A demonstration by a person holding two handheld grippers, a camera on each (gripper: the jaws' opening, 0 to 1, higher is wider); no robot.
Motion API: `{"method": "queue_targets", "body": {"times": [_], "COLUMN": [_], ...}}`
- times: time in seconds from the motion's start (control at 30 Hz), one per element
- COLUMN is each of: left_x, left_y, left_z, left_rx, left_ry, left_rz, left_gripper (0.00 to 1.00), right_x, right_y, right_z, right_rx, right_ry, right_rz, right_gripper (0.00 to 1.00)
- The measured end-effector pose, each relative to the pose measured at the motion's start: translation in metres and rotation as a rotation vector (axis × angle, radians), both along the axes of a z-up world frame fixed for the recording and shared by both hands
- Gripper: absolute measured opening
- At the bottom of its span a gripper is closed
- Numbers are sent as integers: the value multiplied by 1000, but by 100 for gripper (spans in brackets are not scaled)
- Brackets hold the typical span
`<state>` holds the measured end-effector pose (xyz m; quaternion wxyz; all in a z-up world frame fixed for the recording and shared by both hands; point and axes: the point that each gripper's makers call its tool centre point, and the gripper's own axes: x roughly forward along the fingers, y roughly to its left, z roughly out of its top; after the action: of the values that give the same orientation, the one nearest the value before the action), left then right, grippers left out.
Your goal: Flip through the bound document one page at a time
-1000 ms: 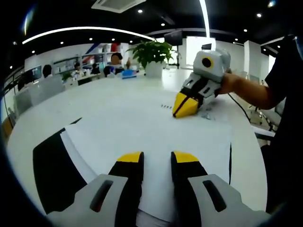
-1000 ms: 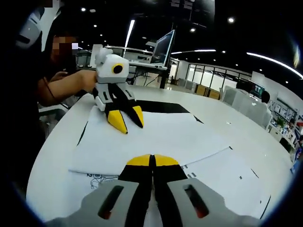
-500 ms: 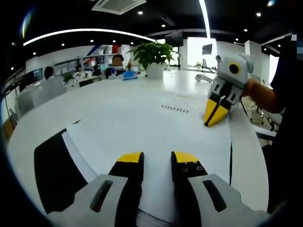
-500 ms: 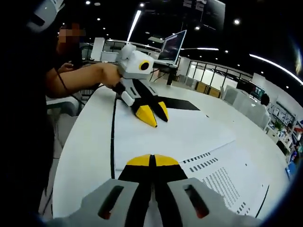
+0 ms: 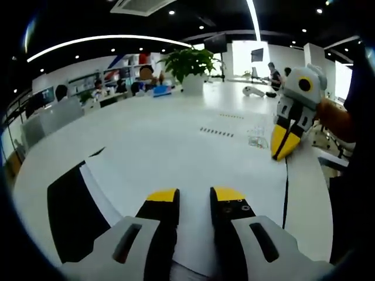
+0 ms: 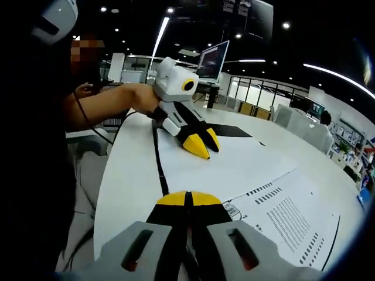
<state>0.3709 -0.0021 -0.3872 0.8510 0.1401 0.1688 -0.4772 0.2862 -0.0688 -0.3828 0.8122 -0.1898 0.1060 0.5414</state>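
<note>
One bound document [image 5: 176,158] lies open on the white bench [image 5: 146,123], just ahead of both claws. In the left gripper view a blank page [image 5: 193,175] is spread flat, with the black cover [image 5: 70,205] showing at its left edge. In the right gripper view a printed page [image 6: 287,216] lies to the right of the blank one.

Left claw [image 5: 194,196]: jaws parted, nothing between them, tips resting on or just over the blank page; contact cannot be confirmed. Seen from the right gripper view it sits on the blank page, near the black spine edge.

Right claw [image 6: 188,198]: jaws clenched together; a sheet pinched between them cannot be made out. Seen from the left gripper view it is at the right edge of the document, tips down near the page.

Progress, as a judgement: document is open, at least one leaf lies turned, more printed sheets remain. Total page count cannot be told.

Count: one document, two claws, one potted plant [image 5: 186,65] far across the bench.
</note>
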Motion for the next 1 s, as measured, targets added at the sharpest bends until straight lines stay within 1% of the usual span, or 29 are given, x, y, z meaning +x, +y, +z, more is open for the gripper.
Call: {"method": "queue_targets", "body": {"times": [0.07,0.13,0.37,0.43,0.53,0.63,0.73,0.9,1.0], "left_x": [-4,-5,-4,-4,-6,-6,-5,-3,-2], "left_y": [-2,-3,-3,-3,-5,-4,-3,-3,-5], "left_z": [0,0,1,1,1,1,0,1,0], "left_rx": [-3,8,66,75,97,101,86,73,61], "left_ry": [1,-9,-22,-23,-33,-33,-34,-38,-35], "left_rz": [20,36,29,25,21,31,42,57,69], "left_gripper": [19,17,17,17,17,16,16,16,14], "right_x": [1,0,4,5,7,7,8,10,14], "right_y": [0,0,-3,-4,-5,-6,-8,-10,-12], "right_z": [0,0,-1,-1,-1,-1,-2,-2,-1], "right_rx": [11,10,2,8,6,0,9,17,4], "right_ry": [12,13,11,47,72,98,117,127,125], "right_rz": [-25,-29,-73,-104,-124,-110,-93,-69,-72], "right_gripper": [2,2,2,2,2,2,1,1,1]}}
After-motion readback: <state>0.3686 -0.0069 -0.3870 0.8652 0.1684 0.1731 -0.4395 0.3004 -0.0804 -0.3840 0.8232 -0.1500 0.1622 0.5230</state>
